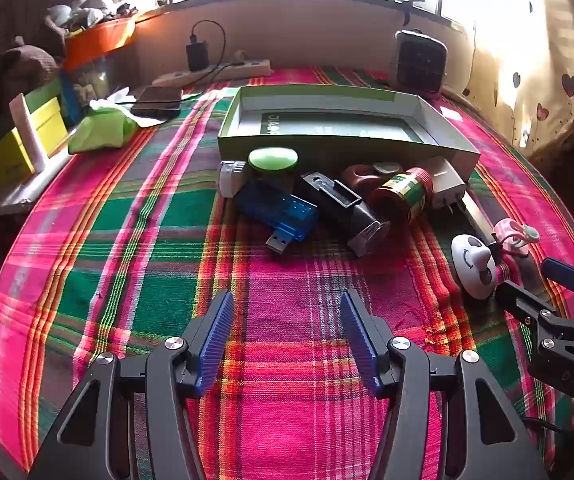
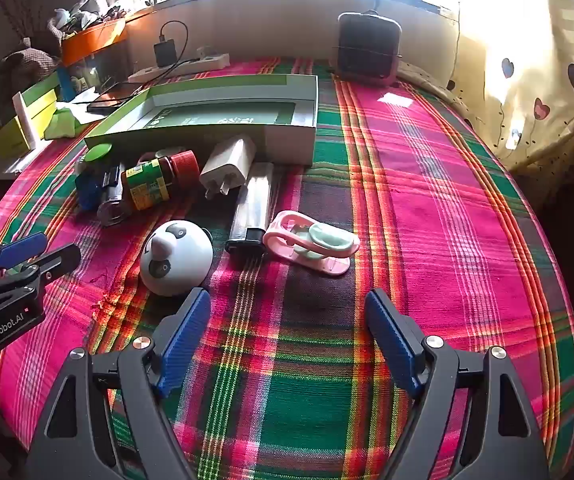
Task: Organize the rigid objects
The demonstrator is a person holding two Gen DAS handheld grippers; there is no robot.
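Note:
An empty green box (image 1: 427, 148) (image 2: 291, 140) lies open on the plaid cloth. Against its near wall lie a blue USB stick (image 1: 275, 208), a black cylinder device (image 1: 343, 208), a red-capped jar (image 1: 403, 192) (image 2: 159, 180), a white charger (image 2: 229, 166), a green-lidded item (image 1: 273, 159), a silver bar (image 2: 253, 208), a white panda toy (image 2: 177, 258) (image 1: 473, 264) and a pink clip (image 2: 315, 244). My left gripper (image 1: 287, 312) is open and empty, short of the pile. My right gripper (image 2: 287, 312) is open and empty, near the panda toy and clip.
At the far left stand yellow and green boxes (image 1: 19, 144), a green pouch (image 1: 101, 130), a phone (image 1: 157, 102) and a power strip (image 1: 215, 72). A small dark fan (image 2: 369, 46) stands at the back. A curtain (image 2: 527, 80) hangs at the right.

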